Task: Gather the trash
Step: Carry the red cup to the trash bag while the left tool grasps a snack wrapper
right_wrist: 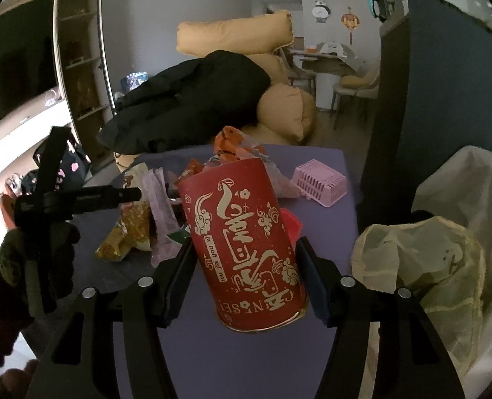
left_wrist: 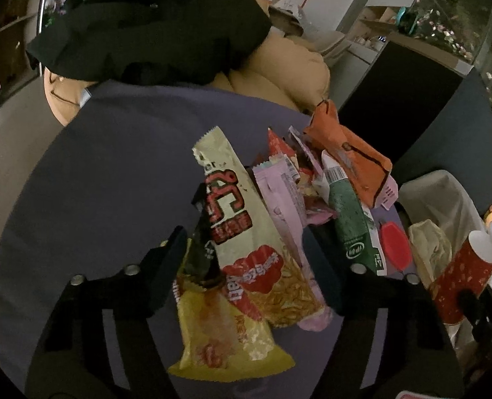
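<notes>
At a purple desk (right_wrist: 212, 349) strewn with snack wrappers, our right claw (right_wrist: 244, 276) grips a red cardboard tube with gold lettering (right_wrist: 246, 242), lifted toward the white-lined bin (right_wrist: 458, 199) alongside. Our left claw (left_wrist: 242, 266) straddles a cream noodle-snack packet (left_wrist: 242, 229), pads not yet pressing; closing comes next.

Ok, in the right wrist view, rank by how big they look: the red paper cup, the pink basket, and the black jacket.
1. black jacket
2. red paper cup, though it sits close to the camera, so its apparent size is inflated
3. pink basket
</notes>
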`<state>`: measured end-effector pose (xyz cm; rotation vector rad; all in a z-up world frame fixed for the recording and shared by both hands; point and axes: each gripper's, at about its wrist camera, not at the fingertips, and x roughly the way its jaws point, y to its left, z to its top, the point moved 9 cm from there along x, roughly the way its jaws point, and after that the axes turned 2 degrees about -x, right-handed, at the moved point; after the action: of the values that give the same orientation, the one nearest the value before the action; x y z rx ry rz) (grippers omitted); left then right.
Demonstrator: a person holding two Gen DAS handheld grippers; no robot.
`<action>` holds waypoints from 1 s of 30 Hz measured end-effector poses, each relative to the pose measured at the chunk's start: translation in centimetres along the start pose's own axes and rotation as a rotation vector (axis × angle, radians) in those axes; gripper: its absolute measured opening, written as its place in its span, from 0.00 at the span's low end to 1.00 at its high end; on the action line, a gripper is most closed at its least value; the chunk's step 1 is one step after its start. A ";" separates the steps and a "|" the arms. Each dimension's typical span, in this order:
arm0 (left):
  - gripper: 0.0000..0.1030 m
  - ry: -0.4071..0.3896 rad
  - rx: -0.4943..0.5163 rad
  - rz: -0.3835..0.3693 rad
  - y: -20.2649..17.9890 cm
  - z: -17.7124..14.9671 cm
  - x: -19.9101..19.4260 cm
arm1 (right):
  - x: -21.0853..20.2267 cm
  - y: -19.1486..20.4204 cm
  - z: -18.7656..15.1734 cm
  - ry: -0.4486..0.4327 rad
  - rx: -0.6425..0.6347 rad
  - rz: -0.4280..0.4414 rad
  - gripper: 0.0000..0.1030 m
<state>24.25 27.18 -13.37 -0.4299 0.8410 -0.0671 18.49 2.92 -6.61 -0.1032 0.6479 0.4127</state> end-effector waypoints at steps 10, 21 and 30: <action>0.30 -0.061 0.028 -0.061 -2.6 0.6 -3.7 | -0.8 -1.2 -0.2 -0.031 0.048 0.017 0.56; 0.30 -0.170 0.140 -0.125 -8.9 1.5 -8.8 | -4.1 -2.5 1.0 -0.123 0.049 -0.007 0.56; 0.30 -0.220 0.205 -0.215 -15.2 1.3 -11.0 | -8.1 -6.4 1.4 -0.218 0.115 -0.039 0.56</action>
<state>19.50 16.27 1.22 -0.3263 0.5624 -0.2975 16.06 -5.38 -0.81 0.0389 0.4528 0.3427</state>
